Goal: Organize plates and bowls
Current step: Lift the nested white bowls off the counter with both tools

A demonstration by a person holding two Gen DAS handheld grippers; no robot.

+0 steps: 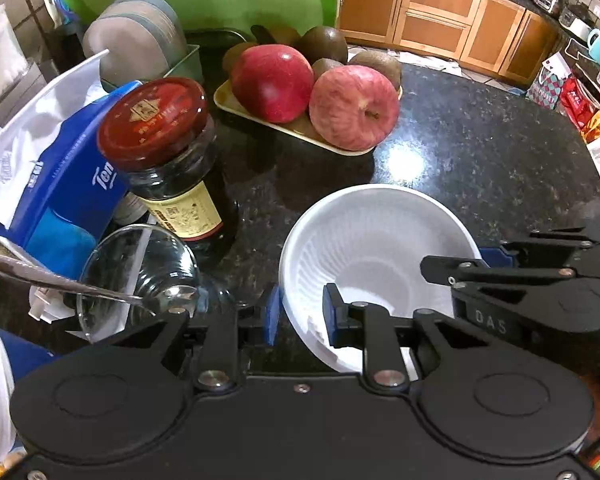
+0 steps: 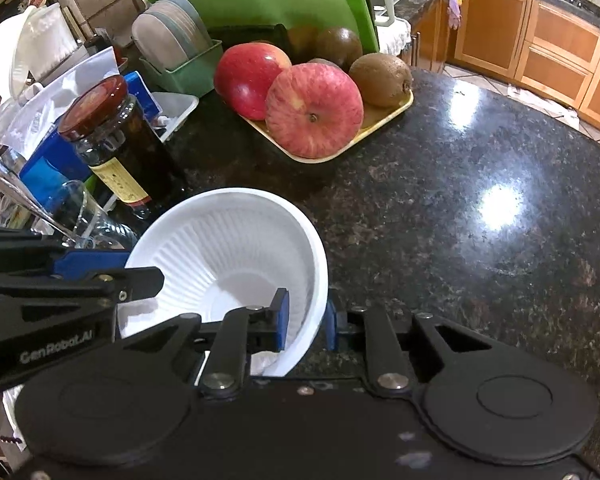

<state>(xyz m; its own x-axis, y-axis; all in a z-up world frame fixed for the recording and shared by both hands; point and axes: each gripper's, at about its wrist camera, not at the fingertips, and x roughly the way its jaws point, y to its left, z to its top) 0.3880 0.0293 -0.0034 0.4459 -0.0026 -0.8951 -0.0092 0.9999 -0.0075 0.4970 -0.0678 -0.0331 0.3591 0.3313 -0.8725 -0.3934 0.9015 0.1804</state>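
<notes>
A white ribbed plastic bowl point(image 1: 374, 248) point(image 2: 236, 248) sits tilted just above the dark granite counter, held from both sides. My left gripper point(image 1: 302, 314) is shut on the bowl's left rim, one blue pad inside and one outside. My right gripper point(image 2: 306, 320) is shut on the bowl's right rim in the same way. Each gripper shows in the other's view: the right one in the left wrist view point(image 1: 540, 276), the left one in the right wrist view point(image 2: 60, 280). Grey plates point(image 1: 136, 36) point(image 2: 172, 32) stand upright in a green rack at the back left.
A dark sauce jar with a red lid point(image 1: 168, 156) point(image 2: 108, 140) and a glass bowl with a spoon point(image 1: 136, 280) stand close to the left. A yellow tray of apples and kiwis point(image 1: 312, 88) point(image 2: 312, 108) sits behind. A blue tissue pack point(image 1: 60, 184) lies left.
</notes>
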